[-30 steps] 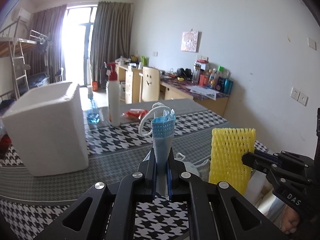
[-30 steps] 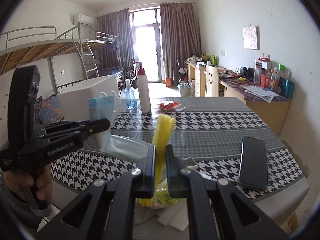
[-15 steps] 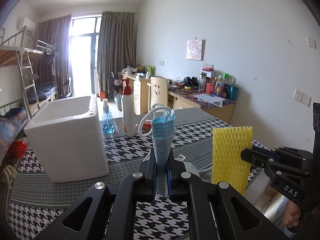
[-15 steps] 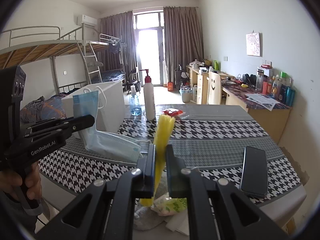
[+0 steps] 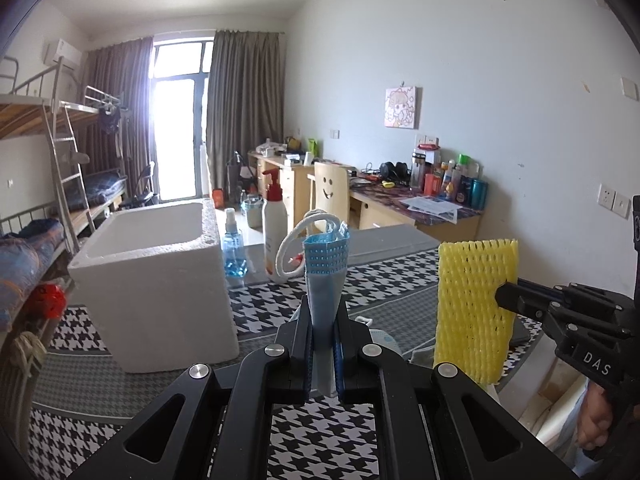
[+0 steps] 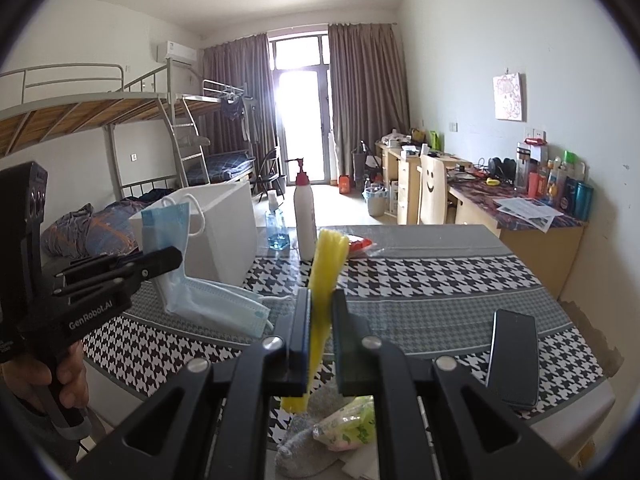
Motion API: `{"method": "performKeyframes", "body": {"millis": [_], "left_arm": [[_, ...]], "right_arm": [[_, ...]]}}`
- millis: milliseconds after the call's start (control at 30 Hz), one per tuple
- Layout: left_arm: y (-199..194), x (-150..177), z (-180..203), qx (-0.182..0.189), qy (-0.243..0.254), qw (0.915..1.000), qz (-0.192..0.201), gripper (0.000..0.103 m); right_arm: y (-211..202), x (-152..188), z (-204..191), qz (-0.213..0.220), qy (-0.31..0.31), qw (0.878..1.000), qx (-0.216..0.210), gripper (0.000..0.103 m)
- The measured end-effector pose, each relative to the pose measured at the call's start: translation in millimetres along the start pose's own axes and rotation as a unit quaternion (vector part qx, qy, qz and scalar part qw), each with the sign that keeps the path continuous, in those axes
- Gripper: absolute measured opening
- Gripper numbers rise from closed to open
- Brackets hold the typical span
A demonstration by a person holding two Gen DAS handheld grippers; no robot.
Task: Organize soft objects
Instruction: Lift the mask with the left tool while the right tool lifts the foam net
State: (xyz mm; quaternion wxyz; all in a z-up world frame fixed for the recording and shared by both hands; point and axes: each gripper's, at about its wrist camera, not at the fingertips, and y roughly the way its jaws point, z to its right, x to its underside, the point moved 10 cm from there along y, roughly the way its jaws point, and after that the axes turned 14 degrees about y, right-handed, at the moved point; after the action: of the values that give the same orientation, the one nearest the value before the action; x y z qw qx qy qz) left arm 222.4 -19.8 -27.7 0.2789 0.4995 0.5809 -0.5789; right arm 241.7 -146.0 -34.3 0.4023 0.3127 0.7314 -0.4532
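My left gripper (image 5: pixel 323 320) is shut on a blue face mask (image 5: pixel 326 268) and holds it upright above the table; the mask hangs from it in the right wrist view (image 6: pixel 176 248). My right gripper (image 6: pixel 320 308) is shut on a yellow foam net sleeve (image 6: pixel 326 264), which shows flat-on in the left wrist view (image 5: pixel 474 308). Both are lifted above the near edge of the table. A white foam box (image 5: pixel 156 276) with an open top stands on the table's left side, beyond the left gripper.
A pump bottle (image 6: pixel 305 216), a small blue spray bottle (image 6: pixel 277 230) and a red packet (image 6: pixel 360 245) stand at the table's far side. A black phone (image 6: pixel 512 364) lies at the right. A grey sock and a green-yellow packet (image 6: pixel 344 424) lie below my right gripper.
Both grippers have risen with their loads, so the foam box's open top now shows and the table looks lower. The mask's lower end has lifted off the table.
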Motion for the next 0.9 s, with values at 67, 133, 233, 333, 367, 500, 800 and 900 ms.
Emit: {"method": "performKeyframes", "body": {"millis": [67,133,233,333,367,500,800,900], "left_arm": [[0.4,-0.4,-2.7,-0.002,0.003,1.0,-0.001,0.008],[0.5,-1.8,-5.5,-0.004,0.003,1.0,0.0,0.008],[-1.5,-3.8,-9.6,-0.008,0.005,0.9999,0.005,0.008],[-2.6,-6.2,-15.1,-0.015,0.004,0.9999,0.007,0.008],[-3.2,-7.1,-17.5,-0.018,0.002,0.9998,0.008,0.008],[-2.9,-9.6,-26.7,-0.029,0.002,0.9995,0.009,0.008],[-2.9,-17.7,-37.6,-0.034,0.002,0.9993,0.014,0.008],[-4.9,-20.4,-39.8,-0.04,0.004,0.999,0.018,0.008]], "right_arm": [[1.7,-0.9,-1.9,0.0,-0.003,1.0,0.0,0.012],[3.9,-2.6,-3.7,0.0,-0.004,1.0,-0.002,0.012],[6.4,-5.4,-6.6,0.0,-0.005,1.0,-0.005,0.012],[9.9,-8.3,-10.8,0.0,-0.006,1.0,-0.009,0.012],[11.4,-8.2,-13.0,-0.001,-0.008,1.0,-0.01,0.012],[17.9,-9.1,-18.9,-0.005,-0.013,1.0,-0.013,0.012],[25.9,-16.8,-31.9,-0.002,-0.02,1.0,-0.021,0.012],[28.0,-21.0,-37.4,-0.001,-0.021,0.999,-0.024,0.012]]}}
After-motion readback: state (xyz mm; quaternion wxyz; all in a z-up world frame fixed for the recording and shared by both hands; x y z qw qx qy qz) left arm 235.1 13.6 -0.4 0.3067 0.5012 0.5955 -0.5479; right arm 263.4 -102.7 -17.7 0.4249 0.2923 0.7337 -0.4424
